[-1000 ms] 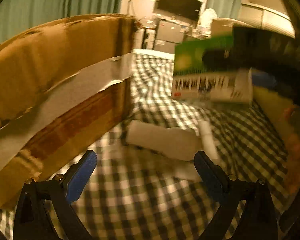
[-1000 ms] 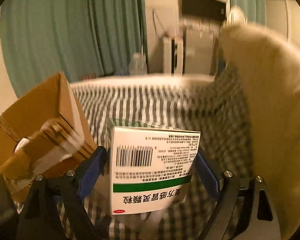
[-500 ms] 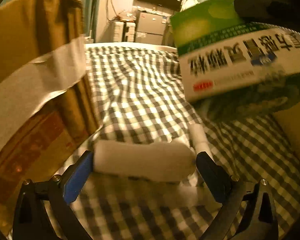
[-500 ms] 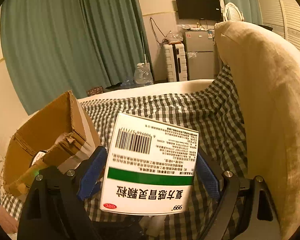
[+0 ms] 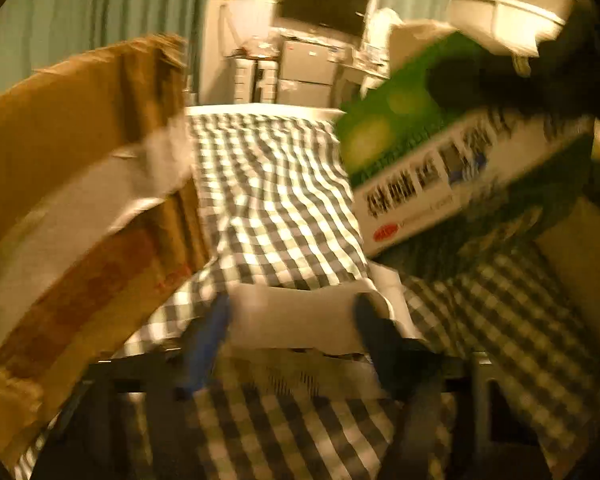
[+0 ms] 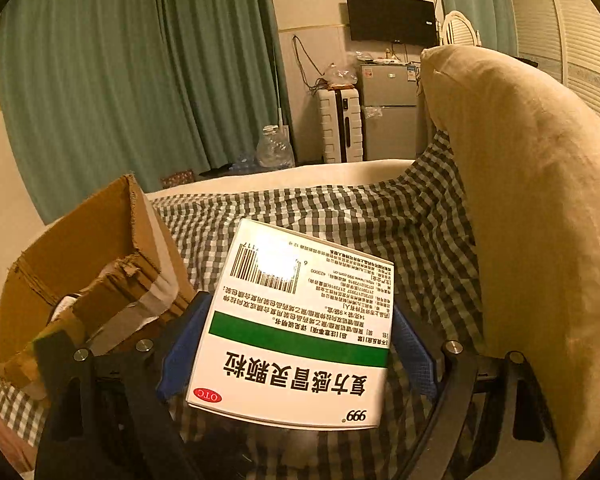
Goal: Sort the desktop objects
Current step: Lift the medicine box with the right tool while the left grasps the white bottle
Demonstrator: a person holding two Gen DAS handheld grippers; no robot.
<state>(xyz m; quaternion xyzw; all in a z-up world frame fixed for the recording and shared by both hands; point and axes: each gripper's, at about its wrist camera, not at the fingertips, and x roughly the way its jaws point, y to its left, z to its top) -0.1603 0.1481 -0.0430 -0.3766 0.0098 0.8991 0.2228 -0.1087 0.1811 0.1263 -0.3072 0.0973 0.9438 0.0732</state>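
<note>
While you've got the medicine box (image 6: 296,332) pinched between the right gripper (image 6: 296,344) pads, it's airborne over the checkered cloth (image 6: 340,216), tilted, barcode face to the camera. In the left view the same box (image 5: 448,168) hangs up and to the right, clear of the cloth.

Left gripper (image 5: 292,320) is narrowed around a white roll-like item (image 5: 296,316); the pads look to touch both its ends, but the frame is motion-blurred, so treat contact as probable, not confirmed.

Cardboard box (image 6: 88,264) sits to the left of both tools, flaps (image 6: 120,284) folded inward and ragged.

Risks, my read:
- Box is held low on its sides, most of its body sticking out past the pads. A fast swing could pivot it out.
- Flaps partly cover the opening; either item could catch an edge and drop outside.
- Left hand is moving quickly; a soft roll may squeeze out.
- Both tools converging on one opening could collide. Go one at a time.
</note>
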